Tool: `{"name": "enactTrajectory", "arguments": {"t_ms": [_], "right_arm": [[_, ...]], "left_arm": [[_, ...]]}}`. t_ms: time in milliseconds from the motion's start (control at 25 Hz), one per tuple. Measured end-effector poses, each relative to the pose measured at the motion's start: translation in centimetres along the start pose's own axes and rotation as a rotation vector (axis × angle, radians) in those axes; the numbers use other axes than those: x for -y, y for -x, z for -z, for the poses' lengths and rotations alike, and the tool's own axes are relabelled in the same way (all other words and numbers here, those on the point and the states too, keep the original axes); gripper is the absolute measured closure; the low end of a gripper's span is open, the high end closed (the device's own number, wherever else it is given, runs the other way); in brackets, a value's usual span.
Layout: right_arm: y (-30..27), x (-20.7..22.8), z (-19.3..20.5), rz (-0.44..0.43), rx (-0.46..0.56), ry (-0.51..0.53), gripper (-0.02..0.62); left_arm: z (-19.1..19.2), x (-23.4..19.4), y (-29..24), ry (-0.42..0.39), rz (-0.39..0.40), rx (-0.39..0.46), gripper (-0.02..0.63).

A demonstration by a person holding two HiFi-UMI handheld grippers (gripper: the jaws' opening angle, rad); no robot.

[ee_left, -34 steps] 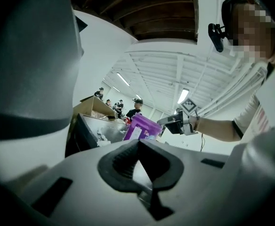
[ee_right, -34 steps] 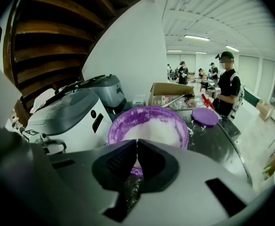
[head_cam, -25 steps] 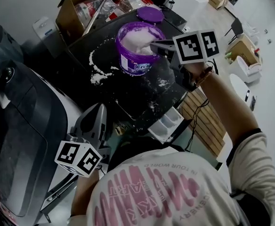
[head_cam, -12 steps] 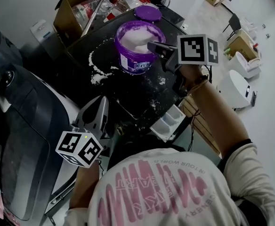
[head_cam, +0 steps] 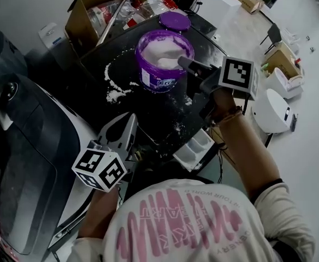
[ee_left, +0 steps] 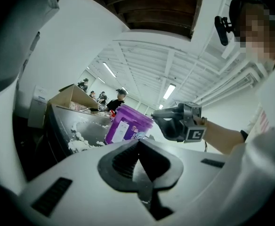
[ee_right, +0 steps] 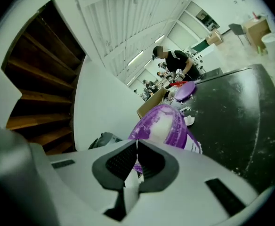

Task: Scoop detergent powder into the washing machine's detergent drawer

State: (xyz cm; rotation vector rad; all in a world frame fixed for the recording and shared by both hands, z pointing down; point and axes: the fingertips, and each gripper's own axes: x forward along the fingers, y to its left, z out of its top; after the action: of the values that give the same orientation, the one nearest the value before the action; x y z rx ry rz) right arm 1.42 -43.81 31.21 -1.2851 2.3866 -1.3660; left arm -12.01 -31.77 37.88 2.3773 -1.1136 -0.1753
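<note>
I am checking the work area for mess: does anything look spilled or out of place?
Yes. White powder lies spilled on the black top, in an arc left of the purple tub, with thinner specks between the tub and the open drawer. It belongs inside them.

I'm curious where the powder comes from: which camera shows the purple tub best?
The head view: the purple tub shows from above, open, powder inside. Left gripper view: only its side. Right gripper view: tilted, partly hidden.
</note>
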Motion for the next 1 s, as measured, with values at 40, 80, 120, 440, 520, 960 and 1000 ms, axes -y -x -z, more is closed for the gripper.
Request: {"name": "enactTrajectory", "arguments": {"t_ms": [40, 80, 120, 440, 520, 960, 1000], "right_arm": [[0.11, 0.09, -0.01, -0.003, 0.012, -0.016, 0.592], [0.20, 0.18, -0.01, -0.004, 0.025, -0.032, 0.592], [0.27, 0.23, -0.02, -0.005, 0.037, -0.045, 0.592], [0.74, 0.46, 0.03, -0.009, 0.109, -0.108, 0.592], [0.77, 0.51, 0.04, -0.016, 0.125, -0.133, 0.592], [0.83, 0.54, -0.24, -0.044, 0.189, -0.201, 0.592], [0.88, 0.60, -0.26, -0.045, 0.197, -0.209, 0.592]], "left_arm": [[0.05, 0.10, -0.12, -0.002, 0.004, -0.003, 0.606], [0.08, 0.17, -0.20, -0.004, 0.007, -0.005, 0.606], [0.10, 0.20, -0.25, -0.006, 0.009, -0.007, 0.606], [-0.02, 0.20, -0.18, -0.014, 0.009, -0.014, 0.606], [0.03, 0.13, -0.11, -0.013, 0.012, -0.014, 0.606], [0.18, -0.15, 0.18, -0.004, 0.019, -0.026, 0.606], [0.20, -0.20, 0.19, -0.004, 0.020, -0.027, 0.606]]}}
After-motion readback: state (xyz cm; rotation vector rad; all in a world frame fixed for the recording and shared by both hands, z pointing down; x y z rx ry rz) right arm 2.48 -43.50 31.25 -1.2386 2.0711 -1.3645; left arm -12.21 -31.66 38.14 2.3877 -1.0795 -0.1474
